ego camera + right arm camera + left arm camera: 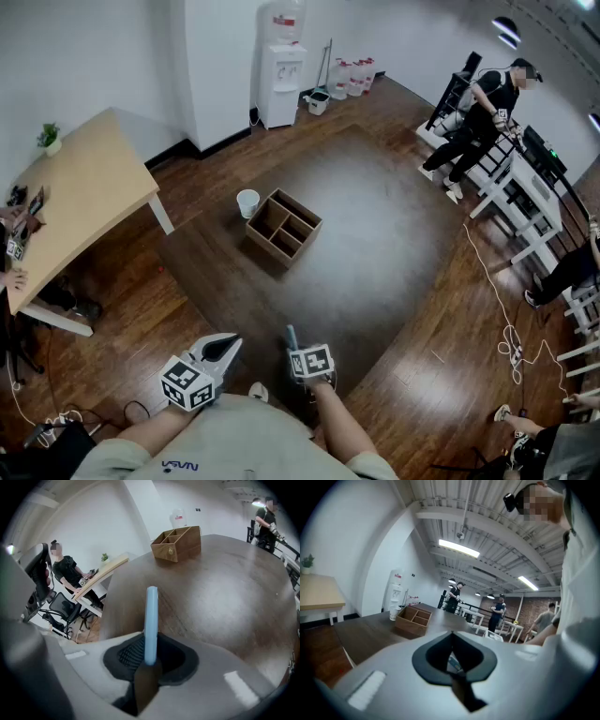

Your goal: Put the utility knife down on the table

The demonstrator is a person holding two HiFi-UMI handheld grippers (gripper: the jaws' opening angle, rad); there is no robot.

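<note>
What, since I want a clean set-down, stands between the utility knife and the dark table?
Nothing visible does. The utility knife, clamped in the right hand-held gripper, points at a bare stretch of the dark table. The wooden divider box and the paper cup stand far off across it.

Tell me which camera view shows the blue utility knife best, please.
The right gripper view. There the utility knife stands clamped between the right tongs, its blue body reaching out over the dark table. The head view shows only a short blue end by the marker cube. The left gripper view shows nothing surely of it.
</note>
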